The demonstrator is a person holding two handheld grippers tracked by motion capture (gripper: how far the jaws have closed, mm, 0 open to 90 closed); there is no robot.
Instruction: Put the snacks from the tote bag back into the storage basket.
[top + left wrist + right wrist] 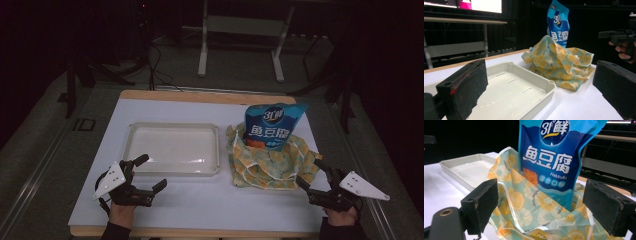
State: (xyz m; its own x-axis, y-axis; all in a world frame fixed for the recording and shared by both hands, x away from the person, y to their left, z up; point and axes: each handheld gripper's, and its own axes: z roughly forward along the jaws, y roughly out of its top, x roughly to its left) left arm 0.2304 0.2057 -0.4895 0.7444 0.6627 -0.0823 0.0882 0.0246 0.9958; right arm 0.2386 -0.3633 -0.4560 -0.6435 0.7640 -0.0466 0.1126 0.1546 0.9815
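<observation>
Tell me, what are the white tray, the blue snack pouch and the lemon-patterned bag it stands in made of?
The white tray looks like glossy moulded plastic: light glints off its floor. The blue snack pouch seems a shiny printed plastic film, creased and reflective. The lemon-patterned bag looks like thin, soft plastic or coated fabric, slightly see-through and crumpled; I can't tell which.

Blue snack pouch (549,162), front face: white "31°鲜" logo at top. Below it, large white characters "鱼豆腐". Beneath these, small Latin text "Fishtofu", then a light-blue line "混合口味". The same logo and large characters are legible, smaller, on the pouch in the high view. No other legible text.
</observation>
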